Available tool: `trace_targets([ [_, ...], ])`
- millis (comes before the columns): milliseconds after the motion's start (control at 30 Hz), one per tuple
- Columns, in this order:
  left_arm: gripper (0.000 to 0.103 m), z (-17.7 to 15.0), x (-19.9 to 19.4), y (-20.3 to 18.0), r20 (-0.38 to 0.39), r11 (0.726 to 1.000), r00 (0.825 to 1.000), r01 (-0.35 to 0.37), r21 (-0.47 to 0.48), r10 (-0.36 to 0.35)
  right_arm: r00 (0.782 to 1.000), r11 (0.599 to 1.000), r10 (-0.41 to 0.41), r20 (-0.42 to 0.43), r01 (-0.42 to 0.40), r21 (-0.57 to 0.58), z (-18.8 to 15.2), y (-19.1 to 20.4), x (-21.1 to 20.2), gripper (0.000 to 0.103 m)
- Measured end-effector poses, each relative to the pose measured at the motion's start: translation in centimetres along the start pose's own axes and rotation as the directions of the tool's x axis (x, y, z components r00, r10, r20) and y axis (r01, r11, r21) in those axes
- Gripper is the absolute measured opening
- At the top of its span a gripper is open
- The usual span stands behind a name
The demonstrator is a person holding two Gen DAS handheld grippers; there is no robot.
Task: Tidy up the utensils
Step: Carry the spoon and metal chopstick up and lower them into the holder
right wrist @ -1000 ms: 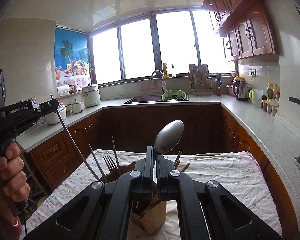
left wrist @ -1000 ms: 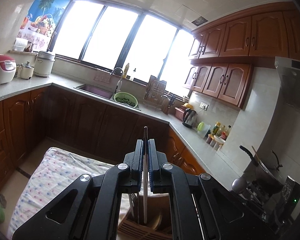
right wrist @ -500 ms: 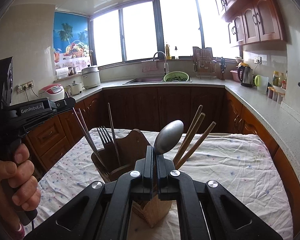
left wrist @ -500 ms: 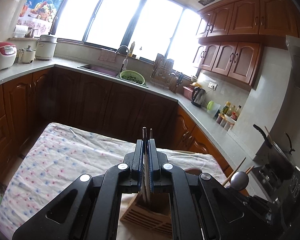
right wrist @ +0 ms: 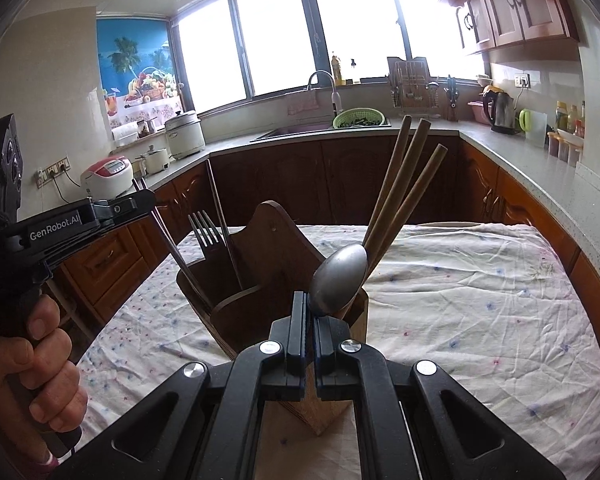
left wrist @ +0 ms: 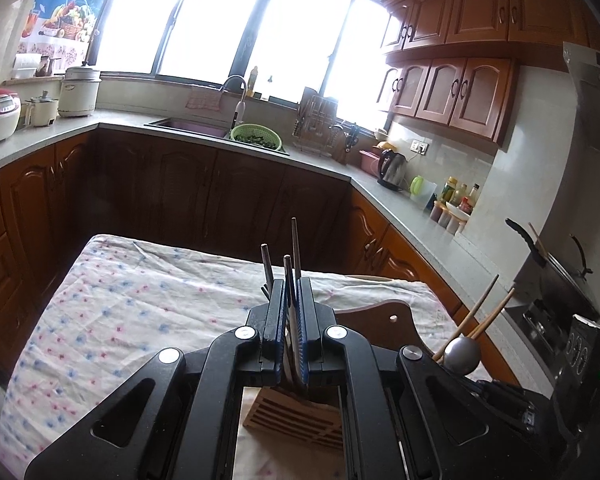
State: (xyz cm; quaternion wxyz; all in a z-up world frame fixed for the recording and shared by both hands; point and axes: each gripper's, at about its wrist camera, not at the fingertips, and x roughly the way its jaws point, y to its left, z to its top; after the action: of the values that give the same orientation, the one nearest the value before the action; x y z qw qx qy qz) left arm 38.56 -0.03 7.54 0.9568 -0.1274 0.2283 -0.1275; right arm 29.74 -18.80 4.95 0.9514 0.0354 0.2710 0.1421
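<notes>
Left gripper (left wrist: 292, 312): clamped on thin chopsticks (left wrist: 288, 276), frame centre.
Right gripper (right wrist: 308, 312): pinching spoon (right wrist: 339, 278) neck.
Handling: light, stiff, slick metal; grip near neck.
Holder (right wrist: 260, 300): centre.

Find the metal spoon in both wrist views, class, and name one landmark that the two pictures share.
Left wrist view: the metal spoon sits low on the right, beside the wooden chopsticks.
Right wrist view: the spoon is at centre, just above the right gripper.
Shared landmark: the green colander by the sink.

Spoon (right wrist: 339, 279) and chopstick (left wrist: 295, 249) lower, seemingly into holder (right wrist: 276, 292)
</notes>
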Motion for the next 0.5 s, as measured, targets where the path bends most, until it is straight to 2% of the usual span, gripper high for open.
trace_targets([
  [500,0.005,-0.02,-0.71,0.04,-0.017,1.0,1.0,-0.012,0.003,0.012,0.999,0.997,0.04,-0.02,-0.039,0.06,-0.05,-0.74,-0.28,0.008],
])
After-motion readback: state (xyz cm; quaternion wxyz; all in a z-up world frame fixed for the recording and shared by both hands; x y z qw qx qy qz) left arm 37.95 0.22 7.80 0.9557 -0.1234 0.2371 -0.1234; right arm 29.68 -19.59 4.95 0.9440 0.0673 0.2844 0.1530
